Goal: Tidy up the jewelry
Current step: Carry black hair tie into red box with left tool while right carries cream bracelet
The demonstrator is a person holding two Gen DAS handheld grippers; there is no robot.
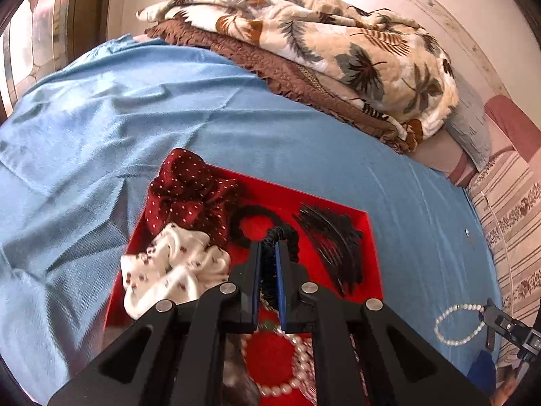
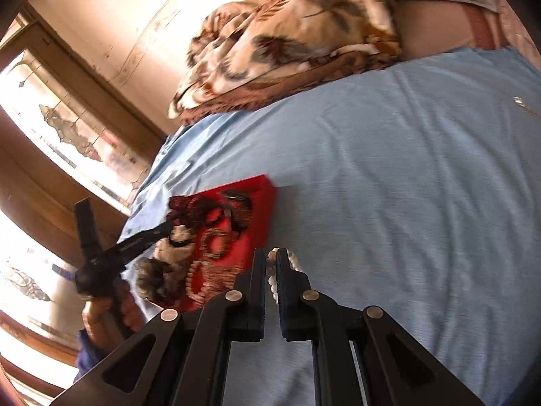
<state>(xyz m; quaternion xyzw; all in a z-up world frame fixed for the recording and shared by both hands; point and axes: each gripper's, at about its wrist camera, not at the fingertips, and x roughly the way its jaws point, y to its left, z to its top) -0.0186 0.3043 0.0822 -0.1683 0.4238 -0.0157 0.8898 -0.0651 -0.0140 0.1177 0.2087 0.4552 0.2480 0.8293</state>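
Left gripper (image 1: pixel 269 247) clamping black scrunchie (image 1: pixel 267 233) over red tray (image 1: pixel 370 237); right gripper (image 2: pixel 267 260) clamping pearl bracelet (image 2: pixel 272 280)

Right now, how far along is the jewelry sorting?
Already in the red tray: two scrunchies, a black comb and a pearl necklace. In hand: the left gripper pinches a black hair tie over the tray; the right gripper carries a pearl bracelet. Left: placing both.

The red tray (image 1: pixel 370 237) is crowded with hair ties, a black comb (image 1: pixel 329 240) and beads, leaving little bare floor inside it. Left, right and beyond the tray, the blue sheet (image 1: pixel 142 108) lies open. Well beyond the tray, folded blankets (image 1: pixel 324 44) block the far edge.
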